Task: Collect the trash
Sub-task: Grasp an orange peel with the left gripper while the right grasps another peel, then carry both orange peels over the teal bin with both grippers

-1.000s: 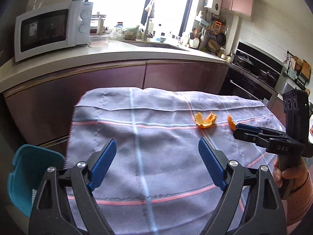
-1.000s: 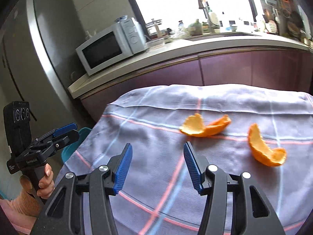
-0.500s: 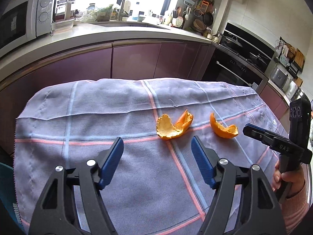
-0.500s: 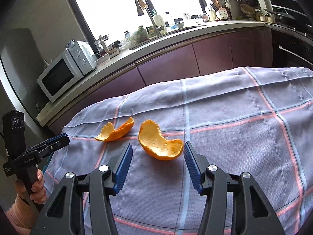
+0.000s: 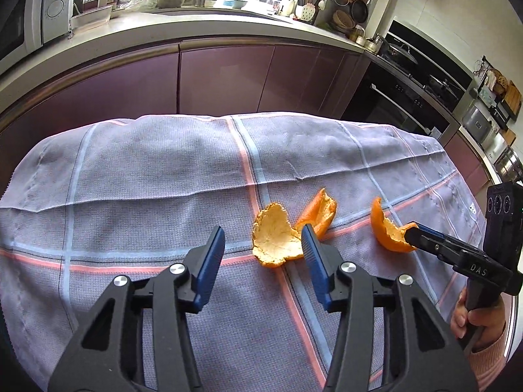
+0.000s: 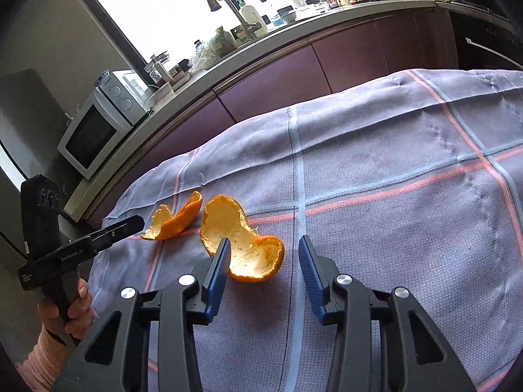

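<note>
Checked cloth (image 5: 157, 176) on table, kitchen counter (image 5: 202, 26) behind; both tools narrowing, nothing gripped.

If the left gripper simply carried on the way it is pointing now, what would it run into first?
Most likely the nearer orange peel: it lies just ahead of the left gripper, whose jaws have just been closing with nothing between them, its right fingertip already overlapping the peel's edge. Otherwise, the checked cloth. Depth is hard to judge.

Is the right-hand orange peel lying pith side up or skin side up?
Pith up: the curled orange peel shows its pale inner face, cupped upward on the checked cloth.
</note>
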### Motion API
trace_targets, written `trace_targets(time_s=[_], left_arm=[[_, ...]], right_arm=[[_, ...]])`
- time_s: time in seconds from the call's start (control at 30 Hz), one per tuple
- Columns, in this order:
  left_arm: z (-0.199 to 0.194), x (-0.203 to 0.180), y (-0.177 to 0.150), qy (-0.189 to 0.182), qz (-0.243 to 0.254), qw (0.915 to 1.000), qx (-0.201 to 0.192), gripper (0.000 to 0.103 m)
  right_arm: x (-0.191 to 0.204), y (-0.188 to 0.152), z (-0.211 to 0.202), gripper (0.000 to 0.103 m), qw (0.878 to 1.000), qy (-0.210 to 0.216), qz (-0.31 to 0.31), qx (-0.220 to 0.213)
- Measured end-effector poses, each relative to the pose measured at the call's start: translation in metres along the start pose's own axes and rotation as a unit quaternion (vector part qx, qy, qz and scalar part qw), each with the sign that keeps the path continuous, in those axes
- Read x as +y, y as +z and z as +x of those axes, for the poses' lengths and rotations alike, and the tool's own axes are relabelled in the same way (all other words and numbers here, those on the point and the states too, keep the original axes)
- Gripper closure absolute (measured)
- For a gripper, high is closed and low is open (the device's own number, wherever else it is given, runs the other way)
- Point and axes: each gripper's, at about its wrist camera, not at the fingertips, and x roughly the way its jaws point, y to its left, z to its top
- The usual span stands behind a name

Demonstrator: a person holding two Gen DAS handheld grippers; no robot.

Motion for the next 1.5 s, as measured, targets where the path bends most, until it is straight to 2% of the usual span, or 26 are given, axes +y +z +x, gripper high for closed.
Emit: trace_targets(time_s=[0.13, 0.3, 0.47, 0.53, 0.63, 1.03, 1.5], left_arm=[[0.013, -0.003, 0.0, -0.011, 0.002, 0.9998, 0.018, 0.071], [0.022, -0.009, -0.005, -0.01, 0.013, 0.9995, 0.027, 0.075], [0.023, -0.01, -0.009, -0.002, 0.022, 0.9995, 0.024, 0.085], [0.02, -0.012, -0.01, -0.002, 0.023, 0.9995, 0.021, 0.092], [0.013, -0.013, -0.012, 0.001, 0.028, 0.9995, 0.012, 0.096], [-0.029, -0.015, -0.027, 0.016, 0.034, 0.9989, -0.029, 0.098], [-0.098, 0.023, -0.051, 0.021, -0.013, 0.997, -0.073, 0.098]], right_arm=[[0.0, -0.001, 0.003, 0.075, 1.0, 0.008, -0.001, 0.007], [0.001, -0.002, 0.002, 0.085, 1.0, 0.012, -0.003, 0.009], [0.001, -0.003, -0.001, 0.089, 1.0, 0.014, -0.004, 0.005], [0.001, -0.004, -0.003, 0.09, 1.0, 0.015, -0.003, 0.003], [0.002, -0.005, -0.006, 0.091, 1.0, 0.017, -0.003, -0.002], [0.01, -0.012, -0.021, 0.092, 0.999, 0.043, -0.002, -0.019], [0.057, -0.02, -0.023, 0.092, 0.995, 0.088, -0.036, -0.015]])
